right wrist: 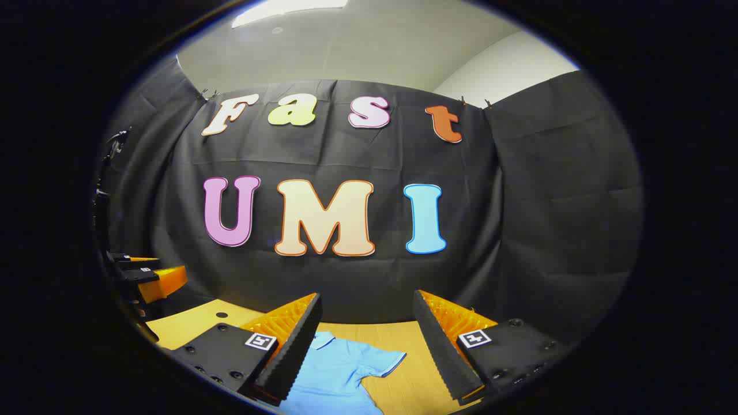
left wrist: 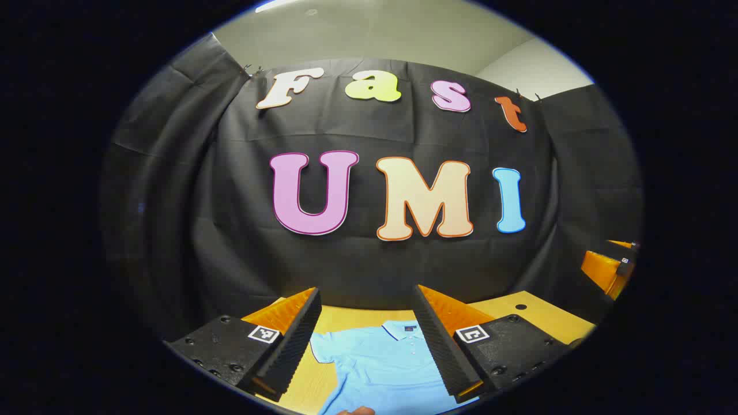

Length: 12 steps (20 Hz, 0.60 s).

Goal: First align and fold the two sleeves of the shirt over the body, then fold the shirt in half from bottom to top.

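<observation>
Left gripper view, left gripper [left wrist: 369, 340] wide open and empty, above the shirt [left wrist: 380, 363] lying flat on the table [left wrist: 536, 317] between its fingers, right gripper view, right gripper [right wrist: 366, 346] wide open, empty, shirt [right wrist: 334, 374] below, toward its left finger, sleeve [right wrist: 383, 362] spread between the fingers
</observation>
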### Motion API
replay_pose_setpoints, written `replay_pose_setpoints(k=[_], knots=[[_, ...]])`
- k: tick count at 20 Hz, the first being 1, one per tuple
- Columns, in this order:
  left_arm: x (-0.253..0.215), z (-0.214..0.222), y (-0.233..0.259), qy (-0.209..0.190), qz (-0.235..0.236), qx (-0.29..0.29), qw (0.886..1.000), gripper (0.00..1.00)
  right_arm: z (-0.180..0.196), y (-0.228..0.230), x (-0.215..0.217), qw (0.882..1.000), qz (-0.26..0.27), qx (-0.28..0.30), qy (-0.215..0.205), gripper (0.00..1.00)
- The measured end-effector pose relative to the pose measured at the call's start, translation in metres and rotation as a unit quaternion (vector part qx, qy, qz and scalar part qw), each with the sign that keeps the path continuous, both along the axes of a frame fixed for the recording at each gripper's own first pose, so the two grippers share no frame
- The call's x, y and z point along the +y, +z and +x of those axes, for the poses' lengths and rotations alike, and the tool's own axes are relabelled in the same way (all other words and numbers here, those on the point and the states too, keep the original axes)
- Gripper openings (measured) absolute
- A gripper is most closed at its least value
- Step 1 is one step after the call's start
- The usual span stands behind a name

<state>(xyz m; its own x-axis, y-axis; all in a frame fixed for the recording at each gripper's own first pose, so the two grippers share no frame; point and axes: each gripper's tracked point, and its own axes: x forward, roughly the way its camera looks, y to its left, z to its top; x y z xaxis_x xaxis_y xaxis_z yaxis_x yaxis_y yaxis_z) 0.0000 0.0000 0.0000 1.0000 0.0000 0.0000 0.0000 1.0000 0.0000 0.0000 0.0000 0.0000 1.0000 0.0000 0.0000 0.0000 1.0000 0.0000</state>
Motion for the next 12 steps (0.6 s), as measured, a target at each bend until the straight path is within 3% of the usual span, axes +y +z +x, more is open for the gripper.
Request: replay_pose_setpoints(k=[12], knots=[[-0.002, 0.003, 0.003, 0.0, 0.005, -0.01, 1.0, 0.93, 0.009, 0.008, 0.006, 1.0, -0.01, -0.003, 0.004, 1.0]])
